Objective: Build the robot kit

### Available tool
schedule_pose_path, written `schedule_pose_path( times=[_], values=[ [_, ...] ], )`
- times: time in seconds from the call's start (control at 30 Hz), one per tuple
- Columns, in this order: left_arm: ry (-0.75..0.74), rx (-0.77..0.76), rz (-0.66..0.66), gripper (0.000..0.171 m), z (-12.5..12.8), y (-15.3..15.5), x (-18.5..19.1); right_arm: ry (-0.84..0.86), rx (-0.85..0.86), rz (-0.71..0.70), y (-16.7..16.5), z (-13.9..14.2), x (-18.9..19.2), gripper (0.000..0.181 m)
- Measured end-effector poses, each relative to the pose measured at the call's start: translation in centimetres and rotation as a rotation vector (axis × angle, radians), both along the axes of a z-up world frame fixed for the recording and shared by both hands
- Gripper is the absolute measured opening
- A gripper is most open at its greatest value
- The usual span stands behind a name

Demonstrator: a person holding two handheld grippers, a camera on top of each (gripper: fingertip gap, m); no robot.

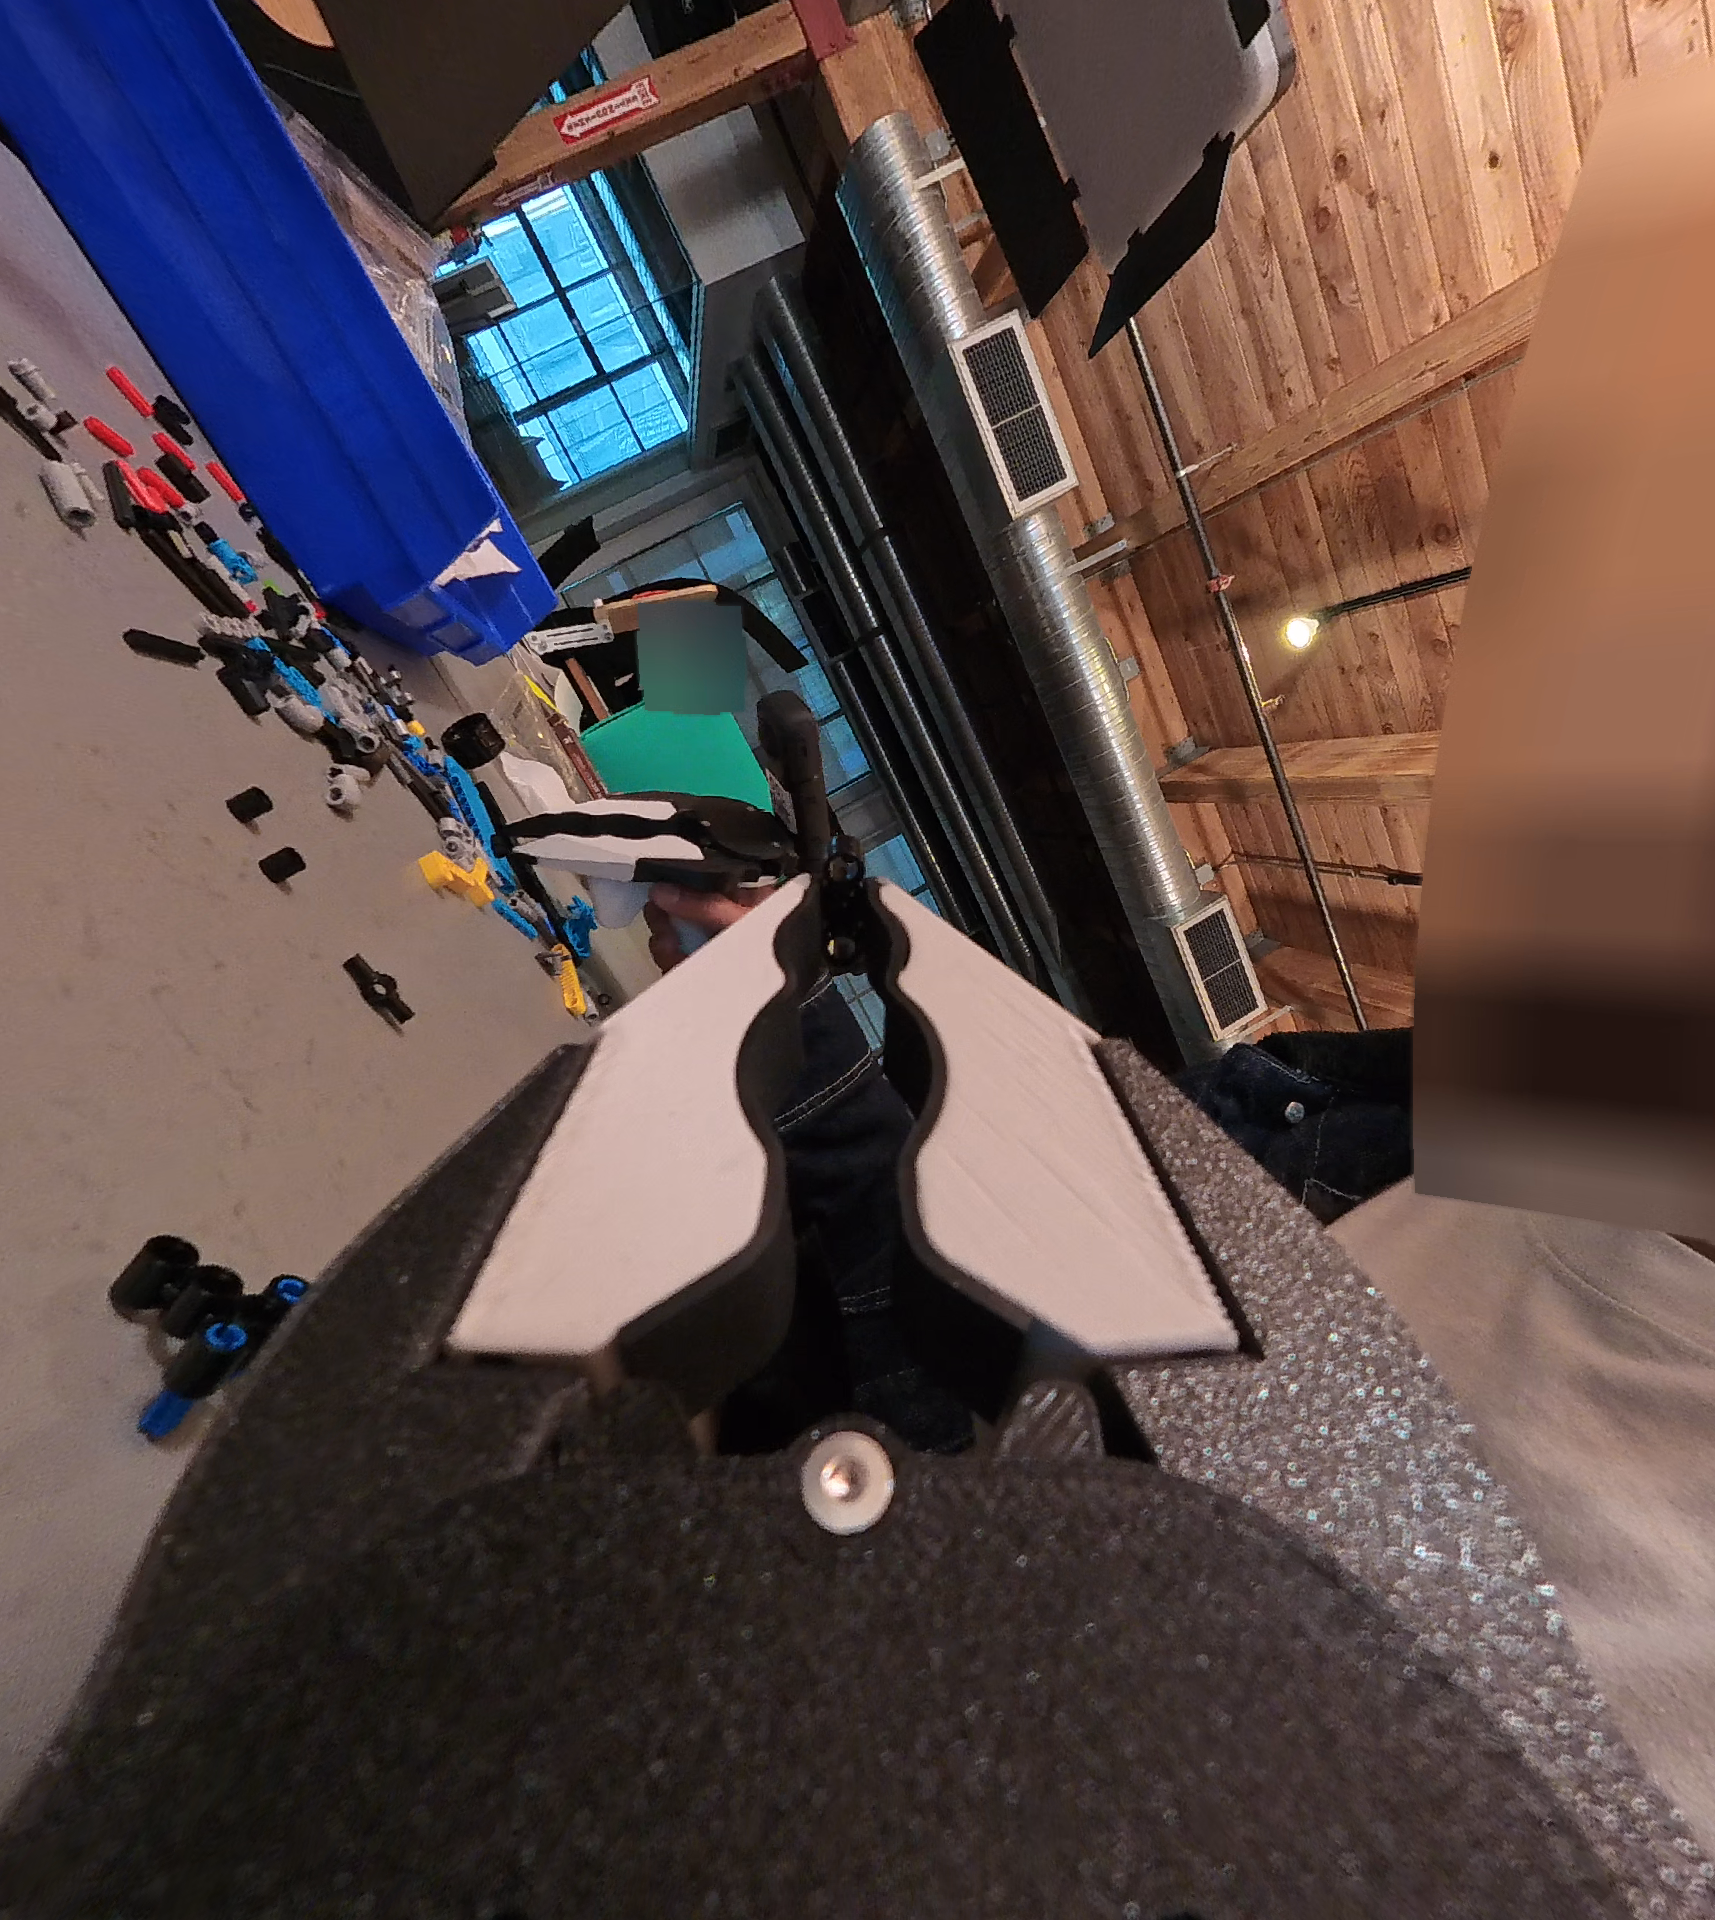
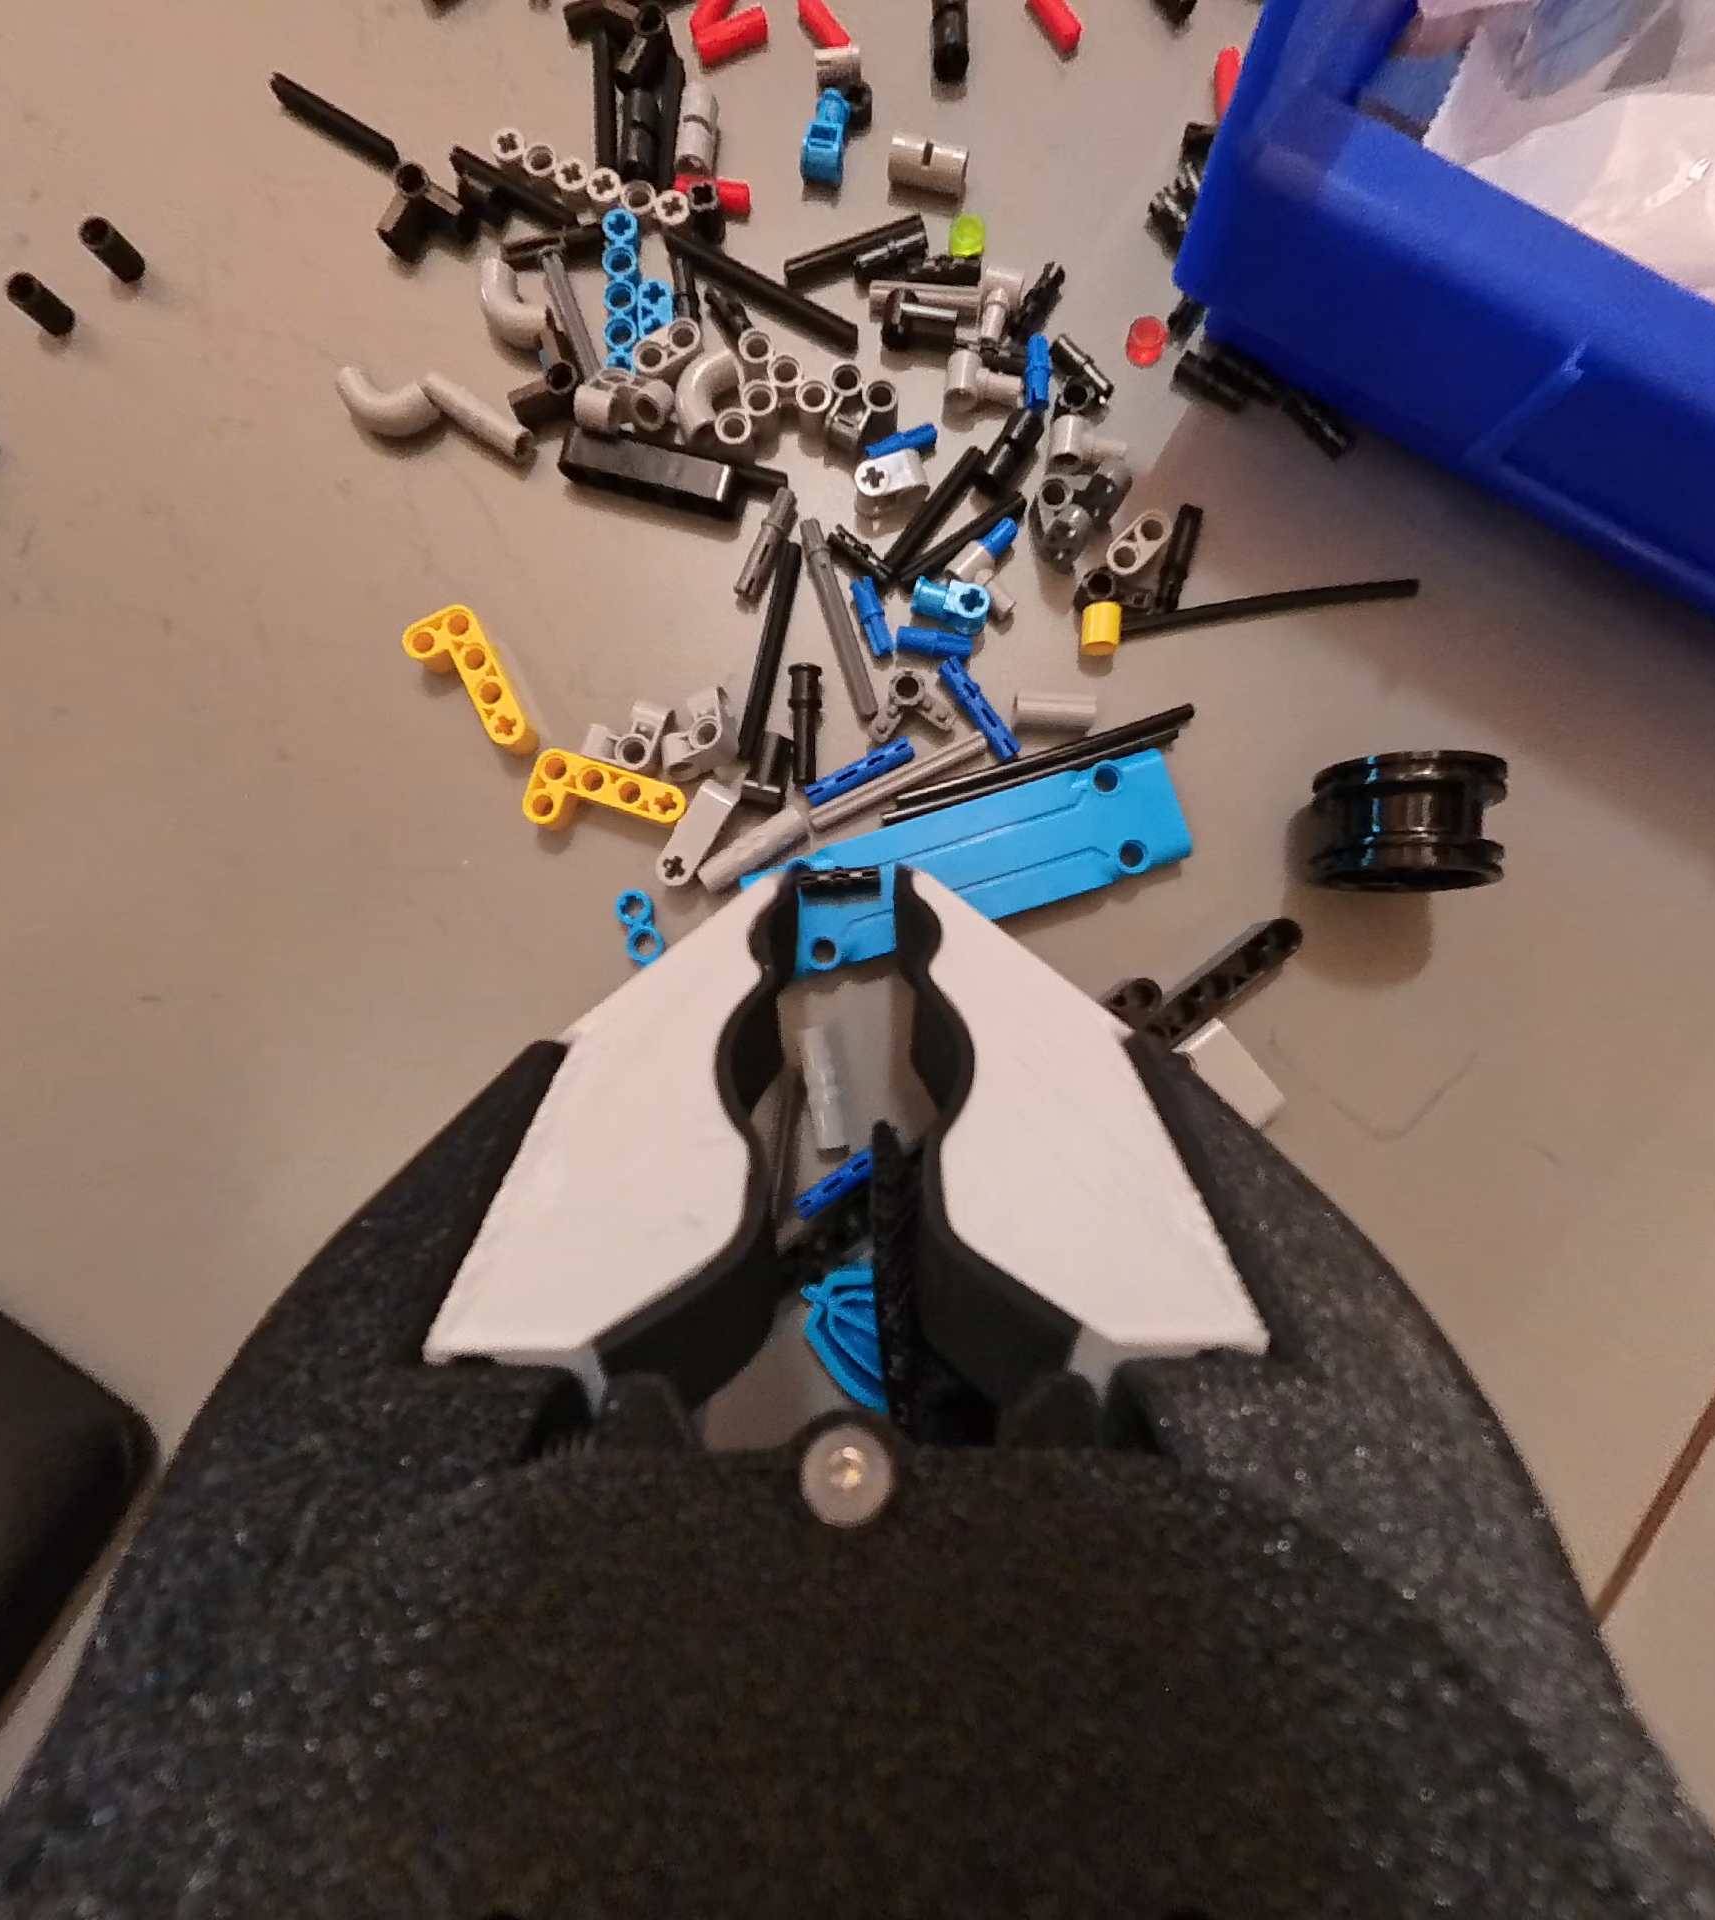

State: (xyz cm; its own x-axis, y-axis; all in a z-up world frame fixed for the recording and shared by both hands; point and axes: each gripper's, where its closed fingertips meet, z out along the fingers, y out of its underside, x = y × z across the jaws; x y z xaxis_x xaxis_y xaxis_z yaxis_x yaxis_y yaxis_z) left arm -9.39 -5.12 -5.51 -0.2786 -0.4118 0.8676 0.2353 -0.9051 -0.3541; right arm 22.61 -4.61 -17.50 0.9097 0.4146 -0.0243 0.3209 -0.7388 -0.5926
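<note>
My left gripper (image 1: 840, 899) is raised off the table and tilted, shut on a small black connector piece (image 1: 840, 925) with round holes, pinched at the fingertips. My right gripper (image 2: 837, 883) hangs over the grey table (image 2: 157, 831), shut on a short black pin (image 2: 837, 878) held crosswise between its tips. It is just above a long light-blue panel (image 2: 1019, 842). Two yellow L-shaped beams (image 2: 474, 675) lie to its left. The right gripper also shows in the left wrist view (image 1: 520, 844), held by a hand low over the pile of parts.
Several black, grey, blue and red building parts (image 2: 728, 364) are scattered ahead. A black wheel rim (image 2: 1404, 821) lies at the right. A blue bin (image 2: 1507, 343) with plastic bags stands at the far right and also shows in the left wrist view (image 1: 240, 281). A person in a green top (image 1: 676, 758) is behind. Some 35 cm of space lies between my two pairs of fingers. The black wheel rim (image 2: 1404, 821) is closer to my right gripper, around 9 cm from its tips; the left tips are 40 cm off.
</note>
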Motion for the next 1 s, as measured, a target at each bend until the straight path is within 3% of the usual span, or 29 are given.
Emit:
schedule_pose_path(
  times=[0.4, 0.47, 0.57, 0.67, 0.77, 0.9, 1.0],
  values=[
    [-0.001, 0.001, -0.004, 0.006, 0.0, -0.1, 0.0, 0.024, 0.017, 0.039, -0.2, 0.2, -0.9, 0.008],
    [0.000, 0.001, -0.004, 0.006, 0.0, -0.1, 0.1, 0.061, 0.050, 0.131, -0.6, 1.4, -3.7, 0.008],
    [0.001, 0.004, -0.006, 0.006, 0.0, -0.1, 0.1, 0.184, 0.051, 0.379, -2.9, 2.3, -11.7, 0.008],
    [0.005, 0.010, -0.006, 0.006, 0.0, -0.2, 0.1, 0.158, 0.025, 0.549, -4.8, 0.5, -17.5, 0.008],
    [0.008, 0.013, -0.004, 0.006, 0.0, -0.2, 0.1, 0.100, 0.003, 0.591, -5.1, -1.2, -19.0, 0.008],
    [0.008, 0.016, -0.006, 0.006, 0.1, -0.3, 0.1, 0.103, -0.012, 0.619, -5.5, -1.3, -19.3, 0.010],
    [0.012, 0.018, -0.006, 0.006, 0.0, -0.3, 0.2, -0.060, 0.003, 0.709, -5.6, -0.7, -19.1, 0.018]
  ],
)
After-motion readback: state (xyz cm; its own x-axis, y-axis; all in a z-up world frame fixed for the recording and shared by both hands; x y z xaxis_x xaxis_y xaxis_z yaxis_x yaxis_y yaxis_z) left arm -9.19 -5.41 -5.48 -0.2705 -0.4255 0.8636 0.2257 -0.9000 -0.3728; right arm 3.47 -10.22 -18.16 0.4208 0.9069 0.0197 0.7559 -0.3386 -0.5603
